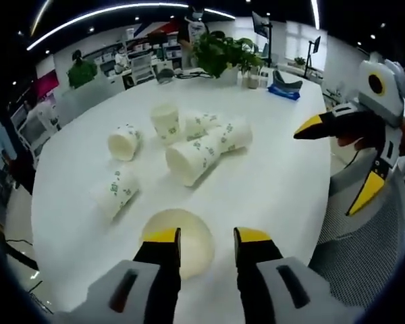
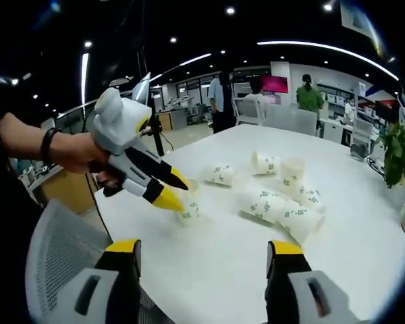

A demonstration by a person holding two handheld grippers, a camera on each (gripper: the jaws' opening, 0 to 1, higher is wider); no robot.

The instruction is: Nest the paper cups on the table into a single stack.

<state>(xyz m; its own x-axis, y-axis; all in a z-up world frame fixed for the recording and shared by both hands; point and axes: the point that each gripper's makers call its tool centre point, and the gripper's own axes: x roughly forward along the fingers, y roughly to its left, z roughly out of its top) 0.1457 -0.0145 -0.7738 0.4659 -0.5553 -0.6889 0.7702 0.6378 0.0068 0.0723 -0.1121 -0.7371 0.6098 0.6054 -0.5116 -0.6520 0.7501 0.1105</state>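
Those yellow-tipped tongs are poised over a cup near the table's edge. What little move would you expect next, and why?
Probably the left gripper closes on the near cup. Its jaws already straddle that cup, which lies on its side apart from the cluster of cups, and appear not yet closed on it. The right gripper waits open, holding nothing.

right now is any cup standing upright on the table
Yes, one cup stands upright among others lying on their sides on the table.

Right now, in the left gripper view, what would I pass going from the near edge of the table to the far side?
The cup between the left gripper's jaws → a cup lying on its side → the nested cups lying on their sides → an upright cup → a leafy plant at the far edge.
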